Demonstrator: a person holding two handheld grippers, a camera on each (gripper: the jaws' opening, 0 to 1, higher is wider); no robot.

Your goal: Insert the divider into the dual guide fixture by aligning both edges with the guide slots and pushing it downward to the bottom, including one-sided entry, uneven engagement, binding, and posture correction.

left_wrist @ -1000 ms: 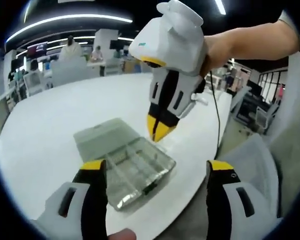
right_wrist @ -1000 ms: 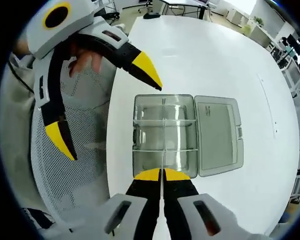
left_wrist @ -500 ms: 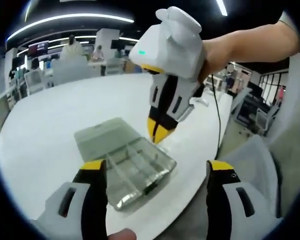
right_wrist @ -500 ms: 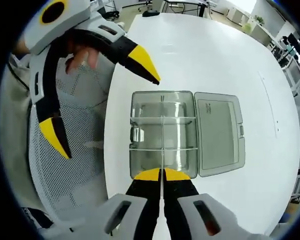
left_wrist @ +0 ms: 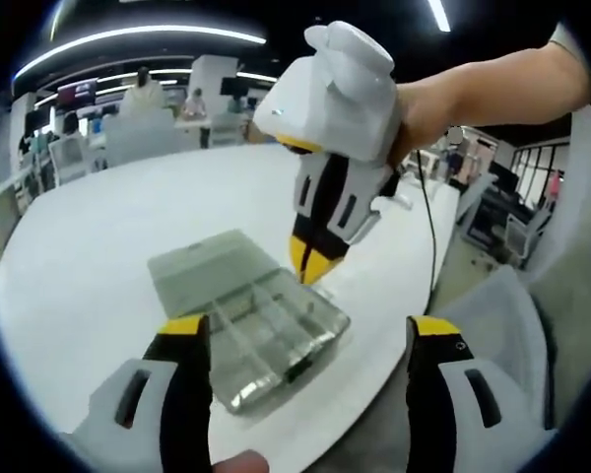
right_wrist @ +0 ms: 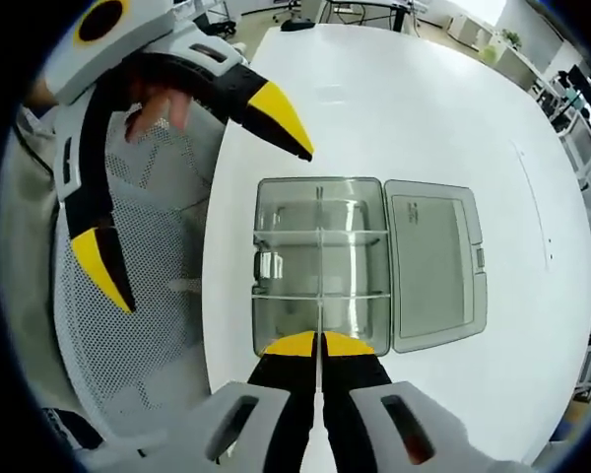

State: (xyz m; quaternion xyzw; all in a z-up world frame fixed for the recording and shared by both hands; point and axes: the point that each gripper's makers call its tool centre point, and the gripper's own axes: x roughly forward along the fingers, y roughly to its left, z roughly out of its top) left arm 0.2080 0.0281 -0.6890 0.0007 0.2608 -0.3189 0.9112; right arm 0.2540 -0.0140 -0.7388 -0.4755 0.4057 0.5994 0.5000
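two grippers: right gripper (right_wrist: 318, 343) clamped on a thin clear divider (right_wrist: 318, 296) at lower centre over the clear lidded box (right_wrist: 286, 266); left gripper (left_wrist: 305, 325) apart; no readable writing.

a clear, glossy plastic fixture (right_wrist: 320, 264) (lid (right_wrist: 431, 264) faintly frosted) is seen on a smooth matt white table (right_wrist: 414, 118); white mesh fabric (right_wrist: 148, 325) is glimpsed alongside.
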